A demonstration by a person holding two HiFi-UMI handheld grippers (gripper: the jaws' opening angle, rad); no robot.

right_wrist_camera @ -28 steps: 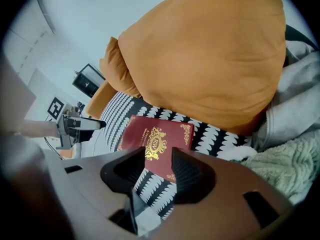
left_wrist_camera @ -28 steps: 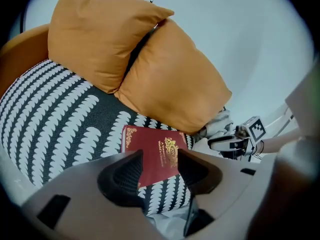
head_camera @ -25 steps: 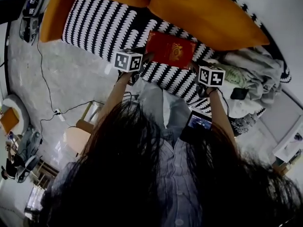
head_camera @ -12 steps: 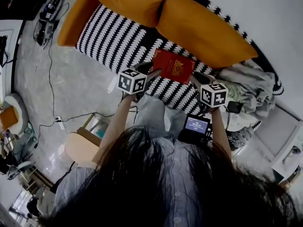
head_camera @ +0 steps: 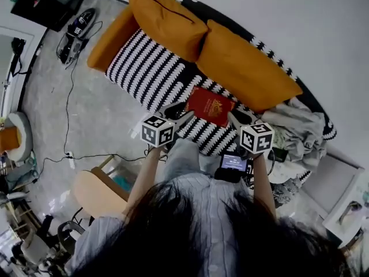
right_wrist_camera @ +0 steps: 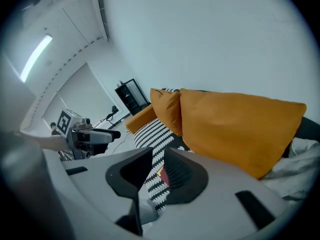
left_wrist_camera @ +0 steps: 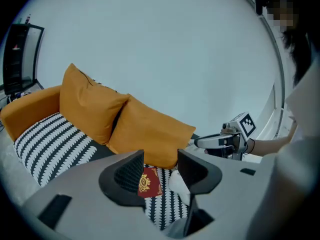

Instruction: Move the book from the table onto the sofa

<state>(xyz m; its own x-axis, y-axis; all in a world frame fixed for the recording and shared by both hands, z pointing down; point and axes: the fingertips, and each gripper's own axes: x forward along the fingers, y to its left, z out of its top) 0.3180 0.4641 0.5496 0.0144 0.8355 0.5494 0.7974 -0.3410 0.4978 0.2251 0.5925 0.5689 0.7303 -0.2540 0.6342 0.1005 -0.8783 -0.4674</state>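
Book [head_camera: 210,105] laid flat on the sofa [head_camera: 144,68] seat, left gripper [head_camera: 180,112] held near the sofa's front edge, fingers [left_wrist_camera: 127,174] spread apart, nothing clasped, right gripper [head_camera: 239,118] likewise held there, fingers just drawn closer, slightly parted, nothing between.

Both arms reach forward from the body, the left forearm [head_camera: 143,175] and right forearm [head_camera: 263,180] roughly side by side. The left tongs [head_camera: 181,112] hang just left of the book [head_camera: 210,105] and clear of it, pointing downward, jaws wide apart and empty. The right tongs [head_camera: 236,118] hang just right of the book, also tilted down. Their jaws have just been closing to a narrow gap, with nothing between them.
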